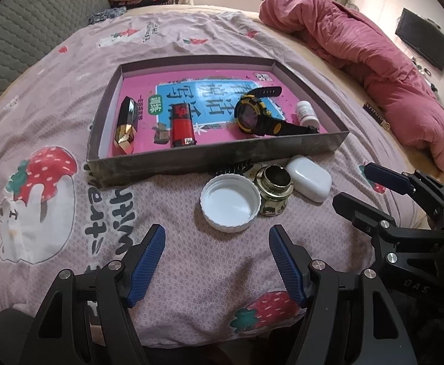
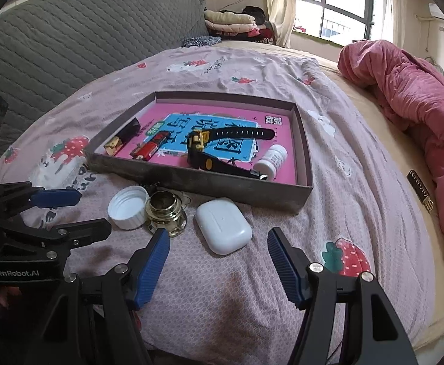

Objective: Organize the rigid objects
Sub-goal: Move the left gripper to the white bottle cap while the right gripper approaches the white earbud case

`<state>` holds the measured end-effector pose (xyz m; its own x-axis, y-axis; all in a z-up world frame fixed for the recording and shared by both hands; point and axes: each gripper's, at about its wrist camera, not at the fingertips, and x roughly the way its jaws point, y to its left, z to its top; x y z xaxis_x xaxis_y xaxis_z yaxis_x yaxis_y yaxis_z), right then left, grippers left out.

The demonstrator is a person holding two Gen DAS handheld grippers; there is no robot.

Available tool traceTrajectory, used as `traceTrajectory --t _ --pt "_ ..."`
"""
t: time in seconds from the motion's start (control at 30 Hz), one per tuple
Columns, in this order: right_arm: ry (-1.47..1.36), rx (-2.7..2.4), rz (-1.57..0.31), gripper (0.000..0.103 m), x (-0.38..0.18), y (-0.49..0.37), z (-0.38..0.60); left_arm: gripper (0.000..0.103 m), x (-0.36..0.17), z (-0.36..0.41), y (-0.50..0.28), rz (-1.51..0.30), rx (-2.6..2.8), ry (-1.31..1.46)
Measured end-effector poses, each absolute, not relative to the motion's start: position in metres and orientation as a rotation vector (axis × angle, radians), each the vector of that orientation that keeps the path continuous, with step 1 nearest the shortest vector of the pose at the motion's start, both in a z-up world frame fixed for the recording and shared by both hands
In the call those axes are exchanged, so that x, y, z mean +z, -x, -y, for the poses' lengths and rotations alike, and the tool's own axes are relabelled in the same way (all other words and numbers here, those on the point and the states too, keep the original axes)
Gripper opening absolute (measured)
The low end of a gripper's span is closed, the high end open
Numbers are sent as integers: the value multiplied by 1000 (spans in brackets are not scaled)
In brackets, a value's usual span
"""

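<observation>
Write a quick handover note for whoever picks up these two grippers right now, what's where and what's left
Left gripper: open, empty, facing the white cap.
Right gripper: open, empty, facing the white earbud case.
Done: in the box lie the black-gold faceted tube, red lighter, watch and white pill bottle.
Left: cap, gold jar and earbud case sit on the bedsheet in front of the box.

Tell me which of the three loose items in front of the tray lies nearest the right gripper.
The white earbud case, directly ahead of the open right gripper. The white cap and gold jar sit further left.
</observation>
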<state>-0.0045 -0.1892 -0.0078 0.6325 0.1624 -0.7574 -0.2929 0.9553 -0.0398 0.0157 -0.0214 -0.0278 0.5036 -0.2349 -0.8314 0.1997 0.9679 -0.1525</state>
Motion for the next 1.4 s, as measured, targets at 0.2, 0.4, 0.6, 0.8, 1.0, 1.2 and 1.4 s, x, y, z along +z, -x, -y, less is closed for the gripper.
traceTrajectory --t 0.2,0.4,0.6,0.8,1.0,1.2,1.4 --pt "162 263 -859 66 -16 -3 192 72 -37 23 -26 -1019 -271 50" --pt "148 268 -874 66 -23 -11 196 72 -49 27 -37 -1039 -284 57" --pt "149 286 -889 66 -31 -18 196 72 -54 28 -44 -1043 -285 70" --pt "204 285 -889 66 -40 -27 192 72 -57 27 -50 -1042 -287 83" --pt "215 300 -920 66 -55 -37 193 72 -59 24 -55 -1036 -289 98" --pt "242 322 -904 66 -60 -41 186 72 -61 23 -60 -1028 -291 104" --pt "233 338 -903 67 -64 -49 183 72 -64 24 -61 -1019 -290 95"
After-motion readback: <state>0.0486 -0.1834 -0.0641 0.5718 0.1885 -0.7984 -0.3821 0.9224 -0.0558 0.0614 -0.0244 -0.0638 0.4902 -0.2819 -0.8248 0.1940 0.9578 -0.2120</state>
